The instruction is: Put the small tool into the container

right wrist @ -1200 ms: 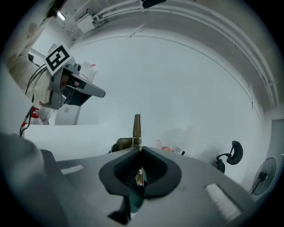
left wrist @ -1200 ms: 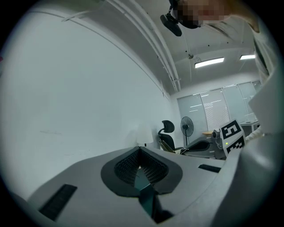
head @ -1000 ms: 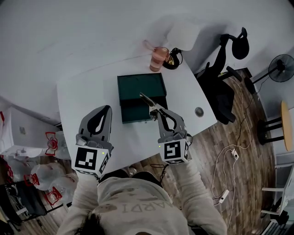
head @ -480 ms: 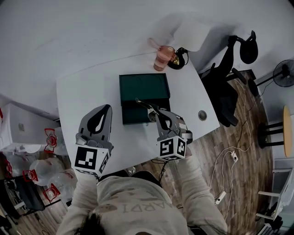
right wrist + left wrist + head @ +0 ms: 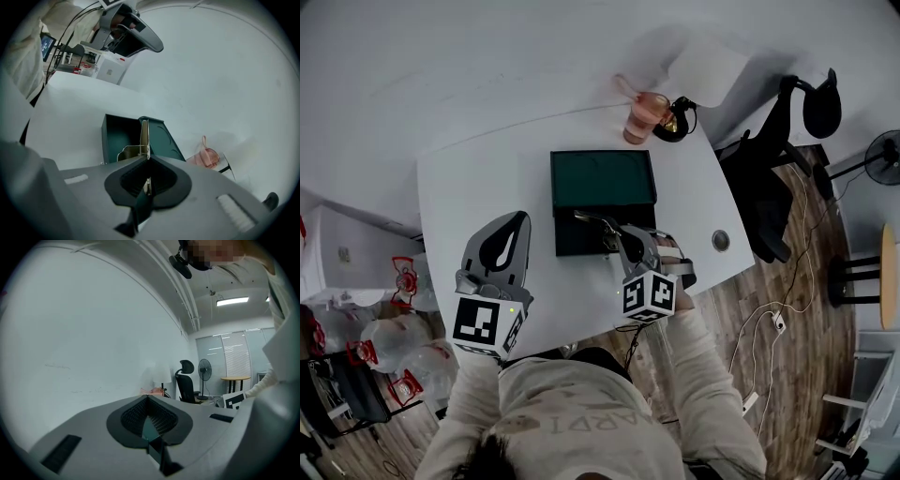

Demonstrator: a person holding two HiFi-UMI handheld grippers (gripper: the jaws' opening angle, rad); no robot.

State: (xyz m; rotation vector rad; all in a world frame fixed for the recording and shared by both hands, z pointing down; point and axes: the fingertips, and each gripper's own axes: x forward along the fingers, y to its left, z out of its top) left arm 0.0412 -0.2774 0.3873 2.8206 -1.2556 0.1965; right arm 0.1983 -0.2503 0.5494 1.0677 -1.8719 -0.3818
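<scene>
Small tool (image 5: 594, 220), head view: a thin metal piece clamped at its near end in the right gripper (image 5: 614, 231). Its free end reaches out over the darker near half of the container (image 5: 603, 178).
Container, head view: a dark green box lying open in 2 halves on the white table (image 5: 469, 187).
Left gripper (image 5: 516, 225), head view: over the left part of the table, well apart from the container.
Pink cup (image 5: 647, 117), head view: at the far edge of the table, beyond the container.
Left gripper (image 5: 147, 397), left gripper view: the 2 jaws are pressed together with nothing between them, pointing at the white wall (image 5: 84, 333).
Background, left gripper view: an office chair (image 5: 186, 380) and a fan (image 5: 205, 366) stand to the right.
Right gripper (image 5: 146, 158), right gripper view: the jaws are closed tight on the small tool (image 5: 144, 136), which sticks out of them edge-on.
Container (image 5: 117, 133), right gripper view: just beyond the small tool, the deep half to its left and the flat half to its right.
Pink cup (image 5: 206, 157), right gripper view: farther right on the table.
</scene>
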